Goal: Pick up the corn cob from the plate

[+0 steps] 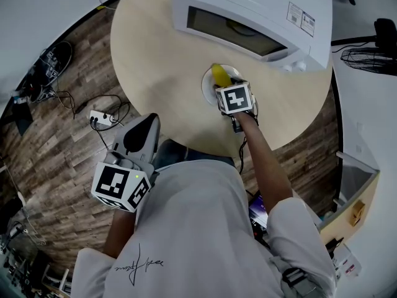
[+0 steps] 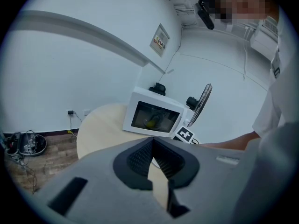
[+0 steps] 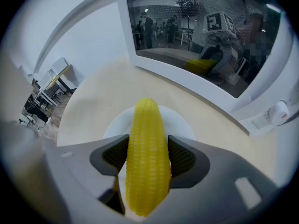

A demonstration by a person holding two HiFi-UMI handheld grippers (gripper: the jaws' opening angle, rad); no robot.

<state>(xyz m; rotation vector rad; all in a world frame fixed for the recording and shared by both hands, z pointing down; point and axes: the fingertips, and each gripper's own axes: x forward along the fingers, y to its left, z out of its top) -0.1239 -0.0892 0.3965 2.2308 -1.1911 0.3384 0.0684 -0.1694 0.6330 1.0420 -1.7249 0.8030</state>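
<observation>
- The right gripper (image 3: 148,155) points steeply down over the plate (image 3: 183,123). Its jaws stand fairly wide because the corn cob (image 3: 145,118) fills the gap between them.
- The dark pads (image 3: 183,156) press on the cob from both sides around its middle. That looks like a sensible hold, since the thick part gives the most to bite on.
- The cob lies along the jaws with its narrow tip pointing away, over the plate. I cannot tell whether it has come clear of the plate or rests on it.
- The left gripper (image 2: 152,146) hangs off the near edge of the table (image 1: 158,73), by the person's hip. Its jaws are drawn together at the tips with nothing between them. I take it to be parked there out of the way, as the job needs one tool only.
- The cob is bright yellow, a long tapering cylinder with neat rows of small kernels. The bumpy surface should hold well against the ribbed pads.
- The plate is small, round, white and smooth, and looks shallow.
- The table is round with a pale matt top.
- Just behind the plate stands a white microwave (image 1: 251,17), boxy, with a dark glossy door that mirrors the room.
- The plate sits close in front of the microwave, which leaves little space beyond the cob, so a straight lift looks safest.
</observation>
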